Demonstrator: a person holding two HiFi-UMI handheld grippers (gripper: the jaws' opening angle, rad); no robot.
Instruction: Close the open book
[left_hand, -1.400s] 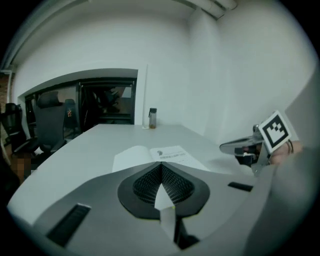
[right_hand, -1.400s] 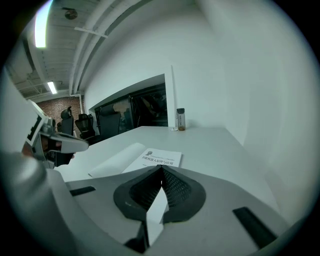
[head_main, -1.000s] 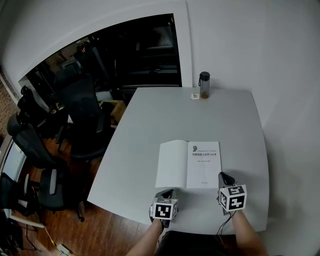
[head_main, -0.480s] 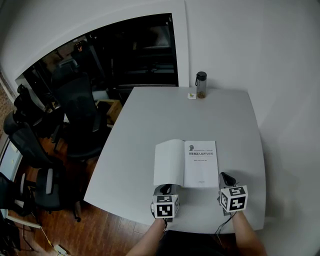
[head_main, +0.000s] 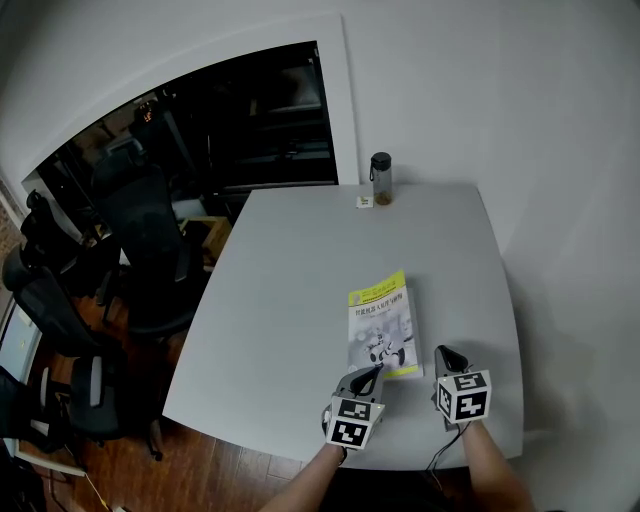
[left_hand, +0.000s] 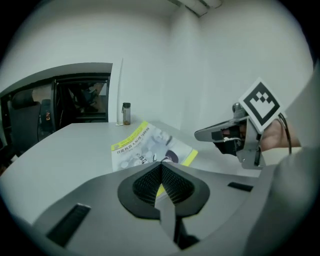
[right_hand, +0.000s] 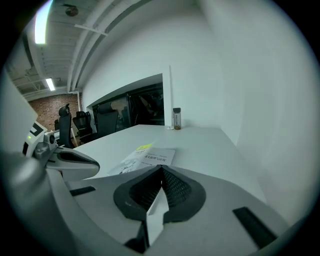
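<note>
- Lying closed with its cover up, the book (head_main: 381, 332) is on the white table (head_main: 280, 300), toward the near edge.
- Left gripper (head_main: 372, 372): jaws together, holding nothing, above the table's near edge.
- Right gripper (head_main: 443, 353): jaws together, also holding nothing.

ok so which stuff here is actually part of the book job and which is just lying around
Part of the job: book, lying closed, cover up; left gripper, shut, at its near edge; right gripper, shut, beside it.

Just lying about: bottle at the far edge of the table; small card next to it; office chairs at left.
</note>
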